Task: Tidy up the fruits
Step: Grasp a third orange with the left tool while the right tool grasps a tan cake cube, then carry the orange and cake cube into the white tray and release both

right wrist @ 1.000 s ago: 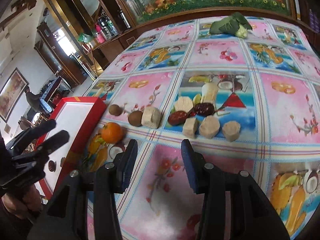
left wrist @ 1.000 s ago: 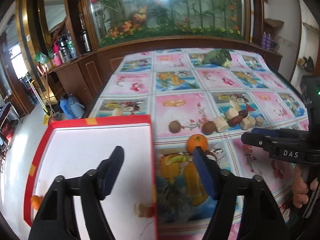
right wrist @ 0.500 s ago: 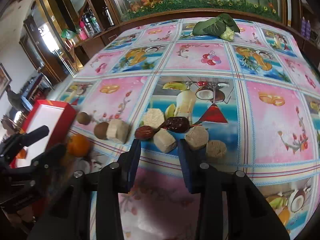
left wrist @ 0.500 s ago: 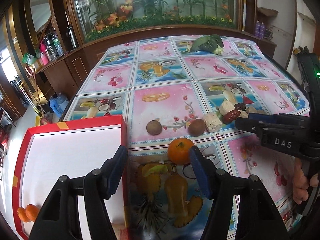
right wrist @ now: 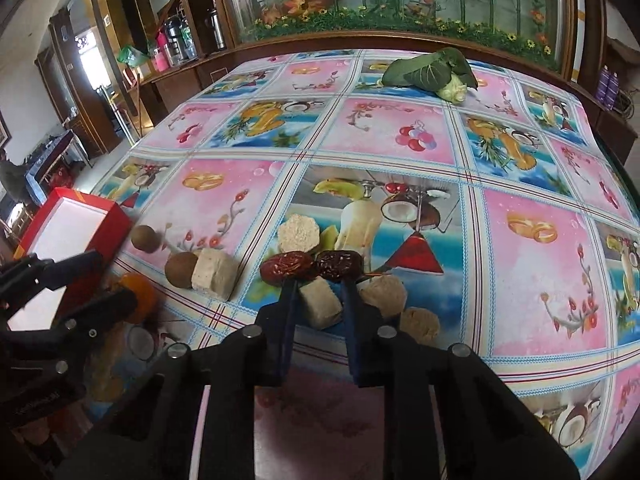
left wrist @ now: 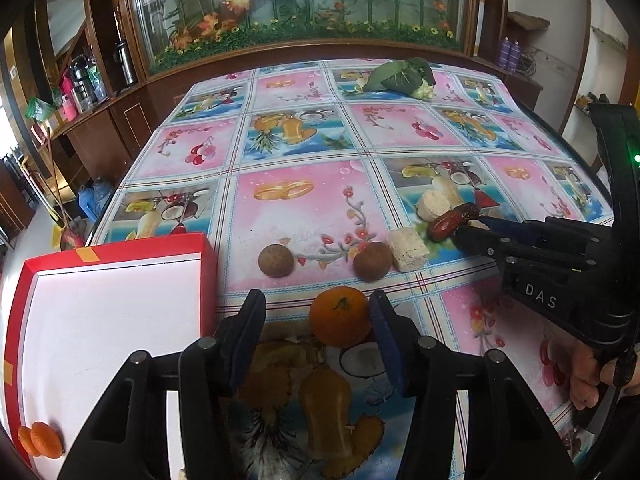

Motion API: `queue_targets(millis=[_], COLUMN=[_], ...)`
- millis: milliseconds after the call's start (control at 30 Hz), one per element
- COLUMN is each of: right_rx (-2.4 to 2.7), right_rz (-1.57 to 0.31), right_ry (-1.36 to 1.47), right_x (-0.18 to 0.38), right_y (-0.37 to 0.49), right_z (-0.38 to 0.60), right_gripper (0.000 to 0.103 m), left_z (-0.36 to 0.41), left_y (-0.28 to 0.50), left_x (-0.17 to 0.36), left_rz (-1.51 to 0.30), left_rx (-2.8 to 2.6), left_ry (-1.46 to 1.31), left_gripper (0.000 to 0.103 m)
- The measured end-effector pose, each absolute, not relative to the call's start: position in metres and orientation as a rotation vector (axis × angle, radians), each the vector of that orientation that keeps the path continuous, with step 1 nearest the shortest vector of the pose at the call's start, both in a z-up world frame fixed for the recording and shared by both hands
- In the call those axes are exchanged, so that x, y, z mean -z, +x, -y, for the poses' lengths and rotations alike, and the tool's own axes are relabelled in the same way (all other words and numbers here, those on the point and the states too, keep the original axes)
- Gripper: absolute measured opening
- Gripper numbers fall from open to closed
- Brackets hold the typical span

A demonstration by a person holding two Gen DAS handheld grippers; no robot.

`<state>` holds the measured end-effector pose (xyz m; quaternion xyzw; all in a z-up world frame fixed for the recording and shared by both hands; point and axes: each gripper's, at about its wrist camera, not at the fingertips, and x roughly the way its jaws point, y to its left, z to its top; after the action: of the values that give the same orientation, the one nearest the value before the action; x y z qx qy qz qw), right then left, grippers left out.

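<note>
An orange point(left wrist: 340, 316) sits on the fruit-print tablecloth between the fingers of my open left gripper point(left wrist: 316, 302), close to the right finger. The red box point(left wrist: 208, 280) with a white inside lies to the left and holds two small oranges point(left wrist: 40, 440) in its near corner. My right gripper point(right wrist: 318, 284) is shut on a beige cube point(right wrist: 320, 304) that rests on the cloth. Just beyond its tips lie two dark red dates point(right wrist: 286, 266). Two brown round fruits point(left wrist: 276, 260) and another beige cube point(left wrist: 408, 244) lie past the orange.
More beige chunks point(right wrist: 386, 296) lie right of the held cube. A leafy green vegetable point(right wrist: 432, 72) is at the table's far side. A wooden cabinet with a planted glass case point(left wrist: 304, 0) backs the table. A hand point(left wrist: 584, 376) holds the right gripper.
My left gripper slid right off the box and forward until its fingers flank the orange. My right gripper advanced to the beige chunks and closed onto one cube.
</note>
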<state>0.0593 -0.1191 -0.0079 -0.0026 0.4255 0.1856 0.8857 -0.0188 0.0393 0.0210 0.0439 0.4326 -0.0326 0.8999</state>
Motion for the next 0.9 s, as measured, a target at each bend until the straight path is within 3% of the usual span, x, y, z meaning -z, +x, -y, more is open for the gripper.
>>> queue_targets(millis=[400, 533, 900], right_rx=[-0.384, -0.381, -0.368], right_rz=[-0.857, -0.856, -0.779], right_ry=[0.058, 0.062, 0.069], right_x=[-0.003, -0.003, -0.012], right_y=[0.053, 0.052, 0.043], right_z=[0.129, 0.131, 0.131], right_gripper=[0.024, 0.024, 0.024], left_z=[-0.036, -0.035, -0.039], left_y=[-0.011, -0.008, -0.026], left_x=[-0.01, -0.003, -0.024], left_rz=[-0.929, -0.95, -0.879], left_rx=[0.085, 0.094, 0.093], left_ry=[0.055, 0.04, 0.022], left_gripper=[0.053, 0.035, 0.035])
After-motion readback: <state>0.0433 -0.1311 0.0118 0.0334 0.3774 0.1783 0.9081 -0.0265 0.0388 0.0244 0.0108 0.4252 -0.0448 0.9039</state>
